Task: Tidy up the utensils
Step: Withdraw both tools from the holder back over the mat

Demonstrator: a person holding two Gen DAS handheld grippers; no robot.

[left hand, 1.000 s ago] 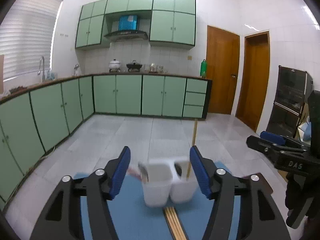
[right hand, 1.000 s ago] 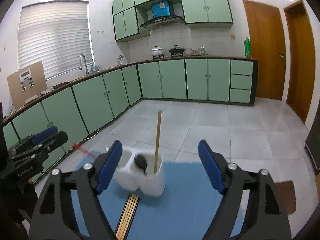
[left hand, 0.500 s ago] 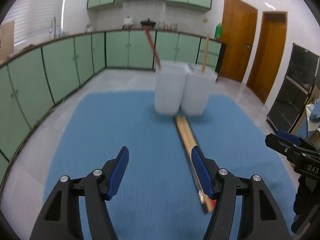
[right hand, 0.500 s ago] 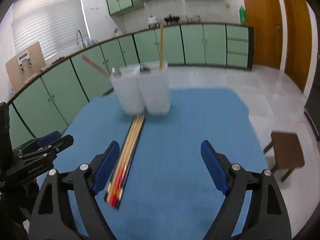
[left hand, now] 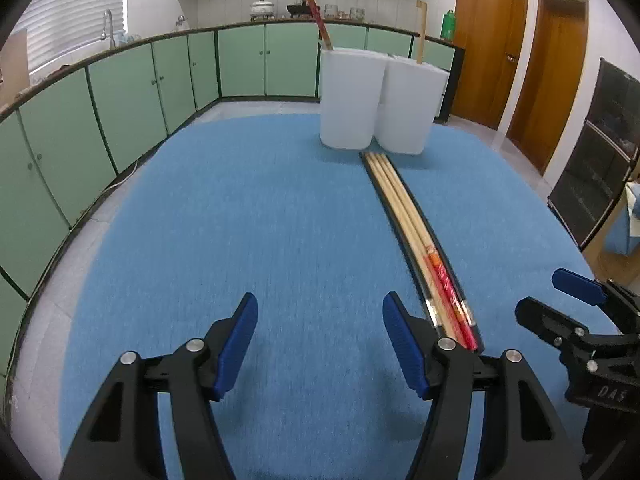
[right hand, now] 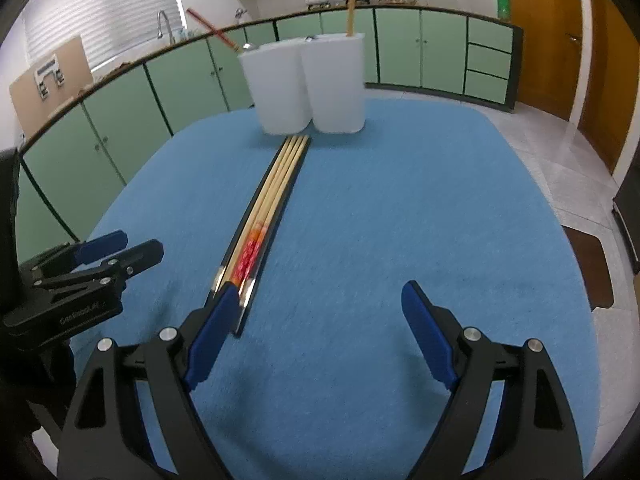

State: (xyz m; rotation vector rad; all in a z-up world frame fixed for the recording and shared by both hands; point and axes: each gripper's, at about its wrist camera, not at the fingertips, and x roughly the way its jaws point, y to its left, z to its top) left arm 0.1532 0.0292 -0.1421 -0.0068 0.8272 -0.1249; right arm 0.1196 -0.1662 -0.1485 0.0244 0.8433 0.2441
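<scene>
- Green kitchen cabinets (left hand: 240, 64) run along the walls behind a table covered by a blue cloth (left hand: 260, 240).
- A white two-cup holder (left hand: 376, 100) stands upright at the far side of the cloth; its two cups touch side by side.
- A red-ended stick (left hand: 314, 12) leans out of the holder's left cup, and a plain wooden stick (left hand: 420, 32) stands nearly upright in the right cup.
- A narrow black tray (right hand: 236, 240) runs from just in front of the holder toward the cameras, with chopsticks (right hand: 276, 184) lying lengthwise in it, their red-patterned ends nearest the grippers.
- The left gripper (left hand: 320, 344) hovers over the cloth just left of the tray's near end, jaws wide apart, holding nothing.
- The right gripper (right hand: 316, 336) hovers just right of the tray's near end, jaws wide apart and empty; its left finger (right hand: 208, 332) overlaps the tray's end in the right wrist view, and whether they touch is unclear.
</scene>
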